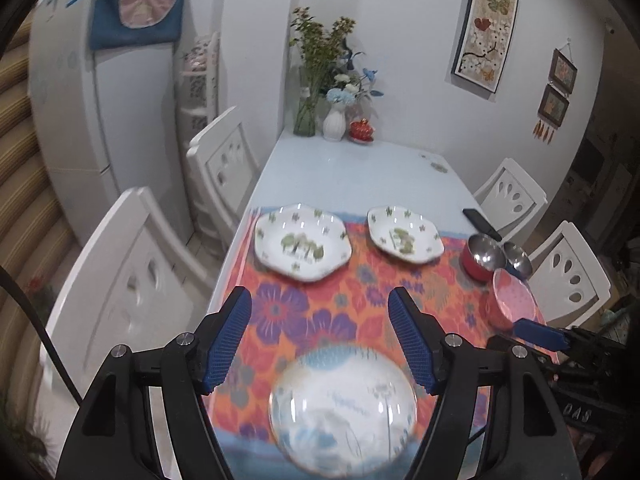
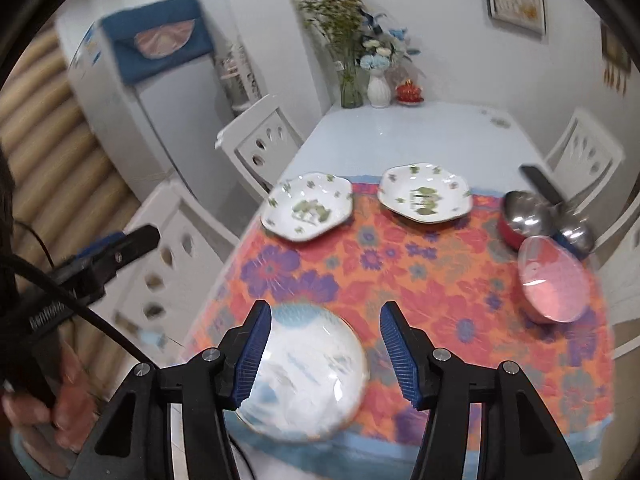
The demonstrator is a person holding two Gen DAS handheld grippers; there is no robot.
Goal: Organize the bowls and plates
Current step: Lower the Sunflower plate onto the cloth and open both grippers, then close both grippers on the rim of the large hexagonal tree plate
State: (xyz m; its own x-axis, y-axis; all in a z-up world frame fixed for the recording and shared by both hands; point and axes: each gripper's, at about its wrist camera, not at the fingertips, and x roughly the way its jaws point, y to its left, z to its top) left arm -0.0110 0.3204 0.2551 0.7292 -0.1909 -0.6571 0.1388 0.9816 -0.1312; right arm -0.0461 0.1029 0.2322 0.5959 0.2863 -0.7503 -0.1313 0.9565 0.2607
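A home dining corner; a white table (image 1: 360, 168) with a floral cloth (image 1: 344, 304) at centre, white chairs (image 1: 224, 160) beside it; a fridge (image 1: 100, 100) upper left, flower vases (image 1: 334, 120) and framed pictures (image 1: 484, 28) upper right.

Glossy glazed plates (image 1: 303, 243) sit on a flowered woven cloth (image 1: 352, 316); the far tabletop (image 1: 360, 172) looks smooth and shiny. At right, polished metal bowls (image 2: 524, 212). Gripper pads (image 1: 228, 340) are ribbed blue rubber.

Orange-purple floral cloth (image 2: 400, 280), green-sprig white plates (image 2: 307, 206), pink bowl (image 2: 554, 278).
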